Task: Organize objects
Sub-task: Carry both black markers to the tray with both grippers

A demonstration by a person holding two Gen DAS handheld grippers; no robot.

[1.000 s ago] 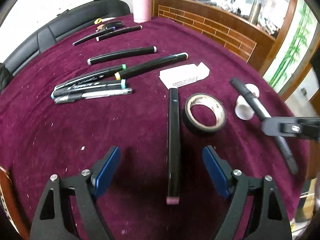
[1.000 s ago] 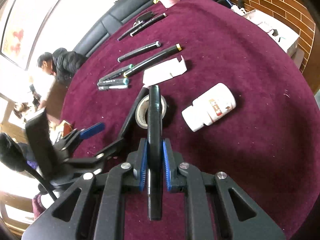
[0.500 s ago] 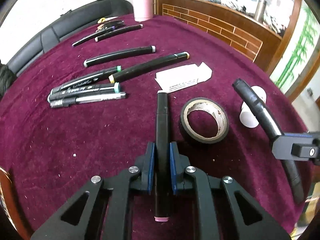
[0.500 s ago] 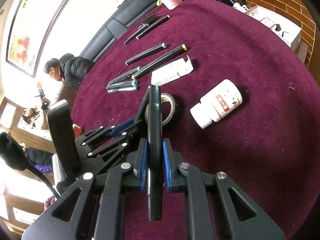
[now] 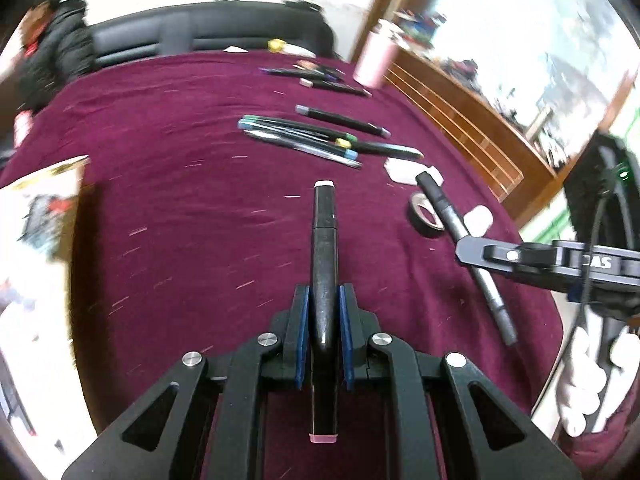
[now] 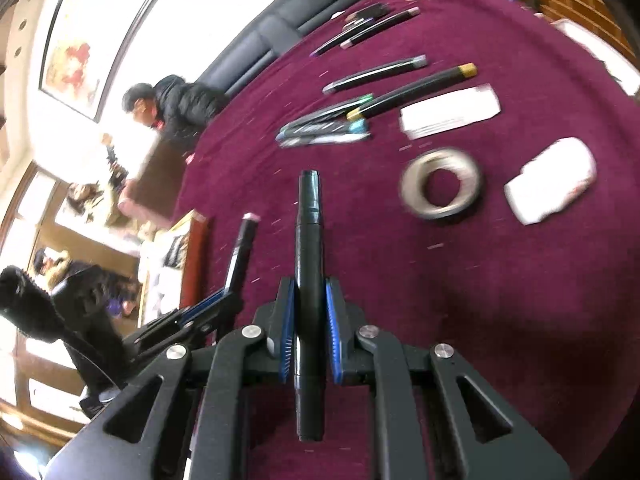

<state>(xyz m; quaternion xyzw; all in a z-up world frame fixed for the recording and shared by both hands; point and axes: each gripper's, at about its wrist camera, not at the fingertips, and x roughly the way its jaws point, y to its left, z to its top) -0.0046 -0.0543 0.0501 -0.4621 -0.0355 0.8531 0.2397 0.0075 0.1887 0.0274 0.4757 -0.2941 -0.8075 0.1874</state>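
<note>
My left gripper point(image 5: 323, 300) is shut on a black marker point(image 5: 324, 240) with a white far cap and a pink near end, lifted above the maroon tablecloth point(image 5: 180, 220). My right gripper point(image 6: 308, 292) is shut on a black pen point(image 6: 308, 248) that points forward. In the left wrist view the right gripper point(image 5: 464, 246) shows at the right, holding its pen point(image 5: 452, 216). The right wrist view shows the left gripper point(image 6: 224, 300) at lower left with its marker point(image 6: 242, 252). A group of markers point(image 6: 332, 124) lies ahead in rows.
A tape roll point(image 6: 440, 184), a white bottle point(image 6: 552, 186) and a white carton point(image 6: 448, 112) lie right of the markers. A pink flask point(image 5: 376, 60) stands at the far edge. A person point(image 6: 176, 104) sits by the black sofa point(image 5: 200, 36). A booklet point(image 5: 36, 200) lies left.
The left gripper closed on the black marker, lifted it off the cloth and swung left. The right gripper, still holding its pen, moved left as well.
</note>
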